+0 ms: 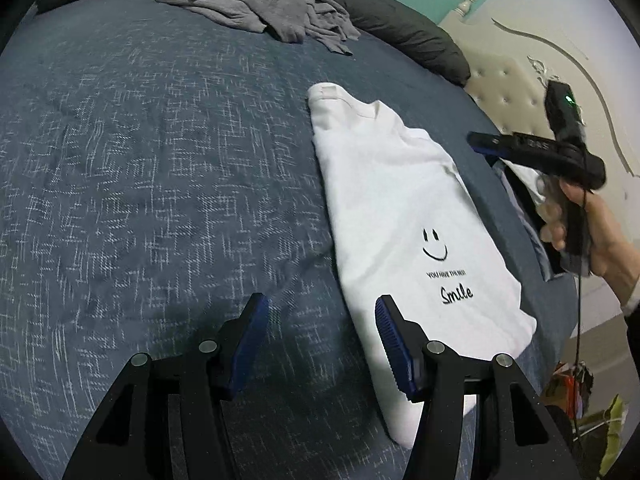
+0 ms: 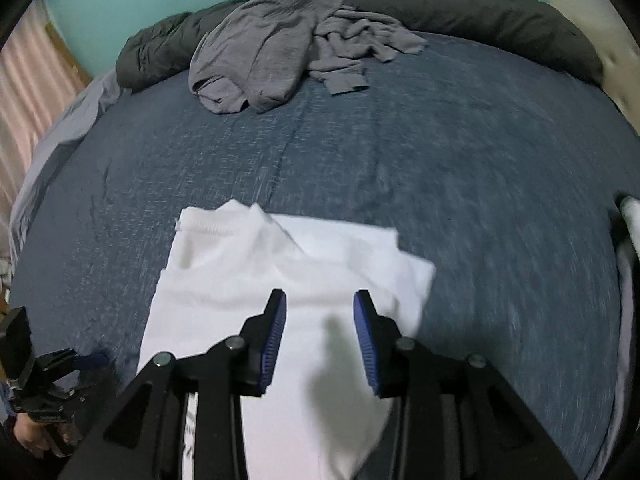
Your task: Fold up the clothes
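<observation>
**White T-shirt folded on the bed, both tongs released**

The white T-shirt lies folded into a long narrow shape on the dark blue bedspread, its collar end pointing toward the far side of the bed and a black smiley face with the word "Smile" printed near the closer end. The left tongs hang spread apart and empty, one finger above the bedspread, the other above the T-shirt's edge. The right tongs hover over the T-shirt's middle, also spread and gripping nothing; in the left wrist view a hand holds them beside the bed. A crumpled grey garment lies well apart at the far side, against a dark pillow.
</observation>
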### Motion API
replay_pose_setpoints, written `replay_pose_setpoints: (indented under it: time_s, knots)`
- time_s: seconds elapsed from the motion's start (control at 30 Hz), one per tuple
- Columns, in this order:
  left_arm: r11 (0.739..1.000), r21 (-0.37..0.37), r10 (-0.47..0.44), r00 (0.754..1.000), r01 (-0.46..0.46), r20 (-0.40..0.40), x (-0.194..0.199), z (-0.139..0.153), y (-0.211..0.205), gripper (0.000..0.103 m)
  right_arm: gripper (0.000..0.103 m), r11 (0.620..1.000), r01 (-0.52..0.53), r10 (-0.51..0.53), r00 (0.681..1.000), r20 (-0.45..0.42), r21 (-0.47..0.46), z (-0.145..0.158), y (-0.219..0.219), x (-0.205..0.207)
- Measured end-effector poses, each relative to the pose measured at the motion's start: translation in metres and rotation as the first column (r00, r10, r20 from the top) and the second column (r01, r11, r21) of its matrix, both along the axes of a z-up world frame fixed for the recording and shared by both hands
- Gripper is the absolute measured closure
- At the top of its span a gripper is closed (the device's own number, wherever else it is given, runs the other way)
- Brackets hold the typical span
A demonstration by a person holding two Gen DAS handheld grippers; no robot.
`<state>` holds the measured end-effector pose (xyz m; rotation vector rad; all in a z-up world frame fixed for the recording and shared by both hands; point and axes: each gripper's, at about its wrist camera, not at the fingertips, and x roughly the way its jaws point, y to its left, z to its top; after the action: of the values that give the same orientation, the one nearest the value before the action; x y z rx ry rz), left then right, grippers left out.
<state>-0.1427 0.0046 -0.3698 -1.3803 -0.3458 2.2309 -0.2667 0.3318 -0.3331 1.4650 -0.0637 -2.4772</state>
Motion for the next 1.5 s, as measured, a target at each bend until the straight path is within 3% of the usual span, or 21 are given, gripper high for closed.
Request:
replay_pose_setpoints:
  time_s: [0.2, 0.5, 0.6, 0.8, 1.0, 1.1, 1.17, 1.23, 1.5]
  knots:
    - [1.0, 0.005, 0.006, 1.0, -0.006, 0.002, -0.003, -0.004, -0.006, 0.043, 0.068, 0.988, -0.132, 0.132, 0.991, 0.006, 0.081, -0.013, -0.048, -0.032]
    - [1.0, 0.014, 0.02, 1.0, -0.02, 0.014, -0.007, -0.01, -0.015, 0.043, 0.068, 0.97, -0.212, 0.209, 0.977, 0.039, 0.119, -0.039, -0.074, -0.059]
    - [1.0, 0.017, 0.02, 1.0, -0.02, 0.018, -0.008, -0.011, -0.015, 0.043, 0.09, 0.964, -0.238, 0.236, 0.971, 0.026, 0.121, -0.04, -0.075, -0.06]
    - [0.999, 0.024, 0.023, 0.999, -0.023, 0.026, -0.007, -0.012, -0.016, 0.043, 0.095, 0.954, -0.255, 0.258, 0.966, 0.003, 0.16, -0.03, -0.08, -0.066]
    - [1.0, 0.02, 0.016, 0.999, -0.016, 0.029, -0.005, -0.013, -0.014, 0.043, 0.093, 0.947, -0.211, 0.209, 0.977, 0.035, 0.24, -0.034, -0.087, -0.08]
    - [1.0, 0.022, 0.017, 0.999, -0.018, 0.035, -0.006, -0.014, -0.014, 0.043, 0.087, 0.971, -0.137, 0.141, 0.99, -0.006, 0.196, -0.025, -0.072, -0.079]
    - [1.0, 0.026, 0.016, 0.999, -0.017, 0.038, -0.006, -0.014, -0.014, 0.043, 0.084, 0.991, -0.073, 0.078, 0.996, -0.043, 0.115, -0.011, -0.045, -0.075]
    - [0.999, 0.032, 0.014, 0.999, -0.015, 0.038, -0.006, -0.014, -0.013, 0.043, 0.073, 0.997, -0.028, 0.032, 0.998, -0.056, 0.071, -0.003, -0.022, -0.069]
    - [0.999, 0.039, -0.002, 0.999, 0.0, 0.04, -0.004, -0.013, -0.006, 0.043, 0.07, 0.996, -0.047, 0.045, 0.999, 0.03, 0.073, -0.022, 0.025, -0.029]
